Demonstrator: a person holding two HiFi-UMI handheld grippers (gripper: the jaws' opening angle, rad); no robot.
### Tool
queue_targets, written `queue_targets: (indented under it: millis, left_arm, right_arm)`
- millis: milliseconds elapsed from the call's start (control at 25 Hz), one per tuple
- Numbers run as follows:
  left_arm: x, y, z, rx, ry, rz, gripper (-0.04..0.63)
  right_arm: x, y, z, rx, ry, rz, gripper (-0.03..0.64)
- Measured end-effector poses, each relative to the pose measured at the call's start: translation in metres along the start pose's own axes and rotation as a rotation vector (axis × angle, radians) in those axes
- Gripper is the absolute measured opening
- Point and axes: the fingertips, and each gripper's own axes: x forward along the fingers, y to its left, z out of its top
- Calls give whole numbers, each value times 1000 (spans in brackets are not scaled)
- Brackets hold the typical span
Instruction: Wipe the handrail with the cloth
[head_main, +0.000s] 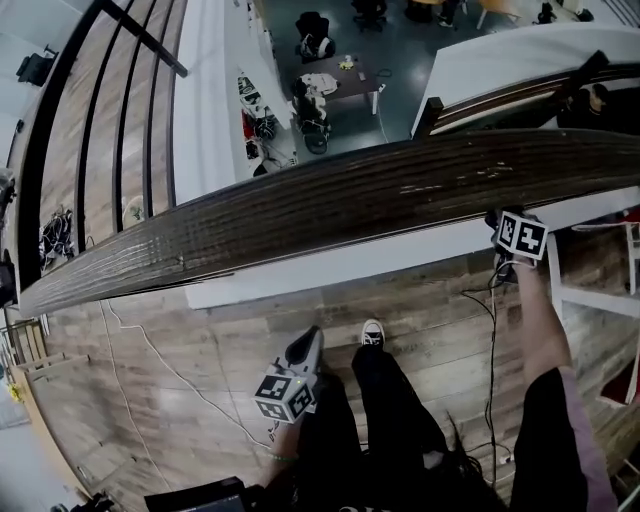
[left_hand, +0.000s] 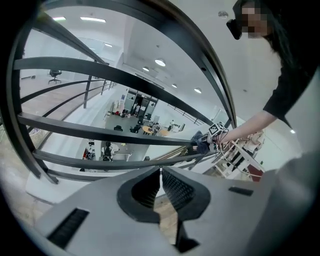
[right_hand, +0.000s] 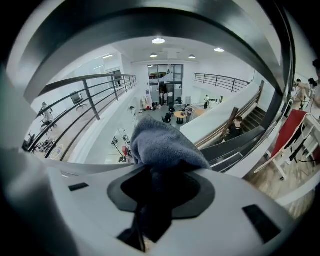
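Observation:
The dark wooden handrail (head_main: 330, 205) runs across the head view from lower left to upper right. My right gripper (head_main: 505, 225) is at the rail's near edge on the right, with its marker cube just below. It is shut on a blue-grey cloth (right_hand: 162, 142) that bulges out of the jaws, under the rail's underside (right_hand: 150, 27). My left gripper (head_main: 310, 340) hangs low beside the person's leg, away from the rail. Its jaws are shut with nothing between them (left_hand: 160, 172). From there the cloth (left_hand: 201, 143) shows against the railing bars.
Dark horizontal railing bars (left_hand: 100, 132) stand below the rail. Beyond it is a drop to a lower floor with desks (head_main: 335, 80). A white frame (head_main: 600, 295) and a red chair (right_hand: 292, 132) stand at the right. Cables (head_main: 150, 350) lie on the wooden floor near the person's shoe (head_main: 372, 332).

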Motion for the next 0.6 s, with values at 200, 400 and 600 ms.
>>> queue_targets:
  millis: [200, 400, 600]
  left_arm:
    - [-3, -5, 5, 2, -9, 10, 2]
    - [-28, -8, 20, 2, -47, -2, 2]
    - [-74, -10, 29, 21, -90, -3, 2]
  right_arm:
    - [-10, 14, -7, 34, 1, 19, 109]
    - [-56, 69, -32, 57, -28, 103, 109]
    - [-117, 136, -51, 47, -62, 183, 109]
